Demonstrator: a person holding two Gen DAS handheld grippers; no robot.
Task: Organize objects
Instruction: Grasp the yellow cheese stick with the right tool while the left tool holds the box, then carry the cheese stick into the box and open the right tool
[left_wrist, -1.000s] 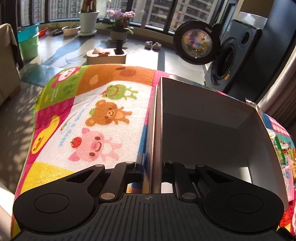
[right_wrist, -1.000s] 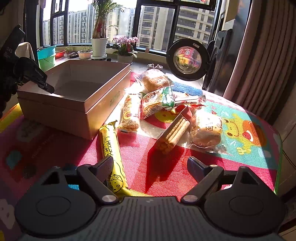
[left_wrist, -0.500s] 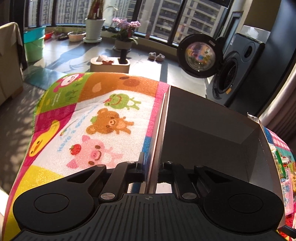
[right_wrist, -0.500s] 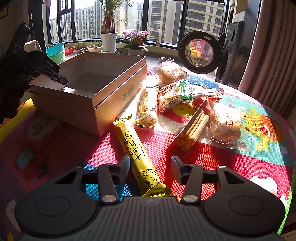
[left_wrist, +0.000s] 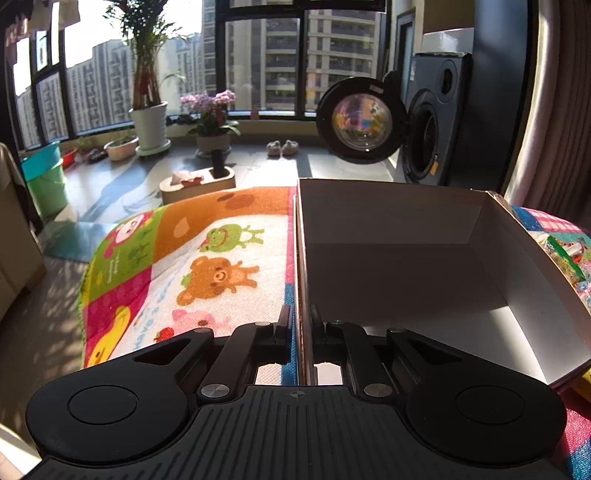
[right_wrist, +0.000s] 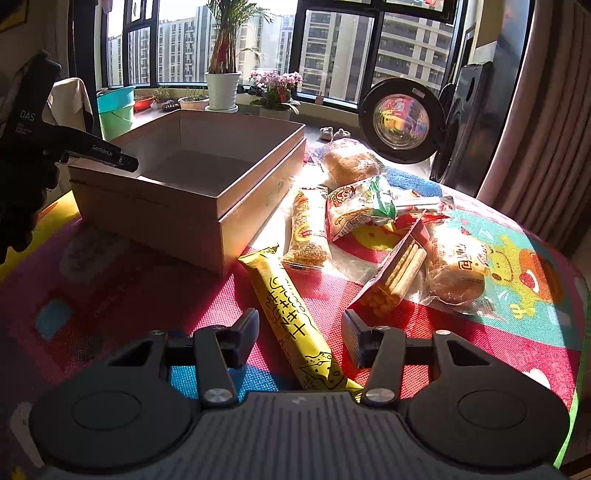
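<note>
Two grippers are at work over a bright cartoon mat (left_wrist: 207, 258). The left gripper (left_wrist: 300, 317) is pinched tight on the near wall of the box (left_wrist: 388, 229), one finger outside, one inside; from the right wrist view its black finger (right_wrist: 99, 153) reaches over the box's left rim. The box (right_wrist: 177, 206) is open-topped with nothing in it, sitting in its lid on the mat's left half.

The right gripper (right_wrist: 300, 334) hangs low over the mat with its jaws spread wide, straddling the near end of a long yellow pack (right_wrist: 295, 325) that lies between the fingers; whether either pad touches it I cannot tell. The pack runs from the gripper up toward the box's near corner.

Beyond it lie the other snacks, all outside the box: a clear cereal bar (right_wrist: 308, 232) just right of the box, a green-and-white pack (right_wrist: 360, 208), a red biscuit tray (right_wrist: 397, 273) tilted on edge, a wrapped bun (right_wrist: 456, 266) to its right, and another bun (right_wrist: 349, 164) farther back.
</note>
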